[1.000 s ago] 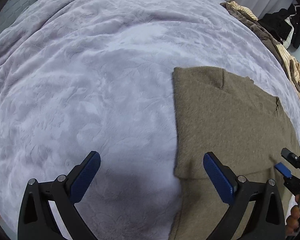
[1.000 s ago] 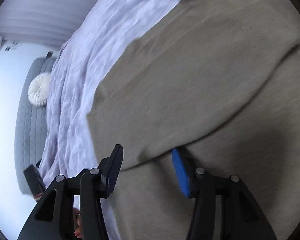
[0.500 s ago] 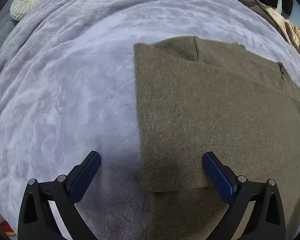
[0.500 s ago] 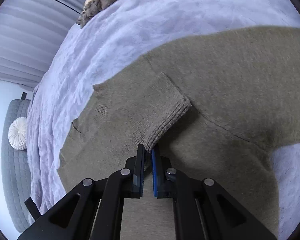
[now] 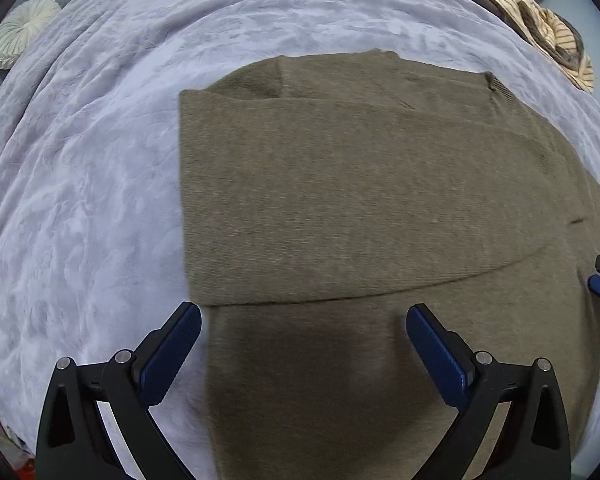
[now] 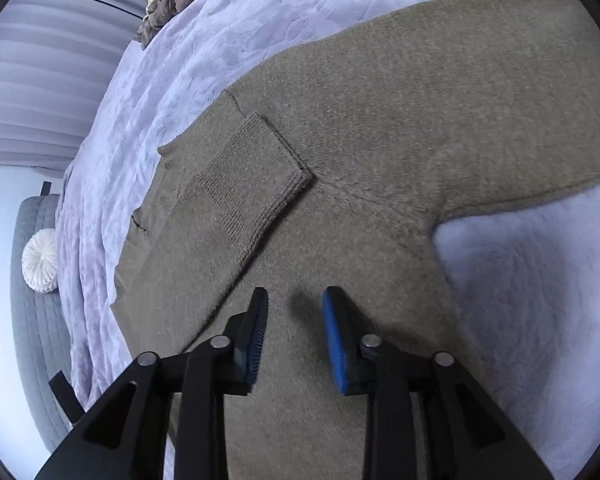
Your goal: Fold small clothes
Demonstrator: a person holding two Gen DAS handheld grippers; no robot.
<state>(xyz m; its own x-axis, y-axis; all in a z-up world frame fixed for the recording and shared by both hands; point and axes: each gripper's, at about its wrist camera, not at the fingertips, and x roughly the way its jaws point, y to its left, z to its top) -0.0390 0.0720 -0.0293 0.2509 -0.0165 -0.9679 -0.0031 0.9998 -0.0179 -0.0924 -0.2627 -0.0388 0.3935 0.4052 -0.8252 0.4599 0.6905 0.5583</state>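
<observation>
Left wrist view shows the olive-brown knitted sweater lying flat on the bed's pale lilac plush blanket, one panel already folded across its body. The left gripper hangs over the sweater's near part, jaws spread wide and holding nothing. From the right wrist view, the right gripper is partly open, also empty, just short of the ribbed sleeve cuff that lies folded onto the sweater's body.

To my eye this is a soft, limp, fuzzy knit, light enough but floppy: it should sag and slide off its fold if lifted from one spot. I'd pinch both layers at the near folded edge, one gripper toward each corner, and carry it over low. The plush blanket may drag at it. A round cream cushion and a heap of striped clothes lie well apart.
</observation>
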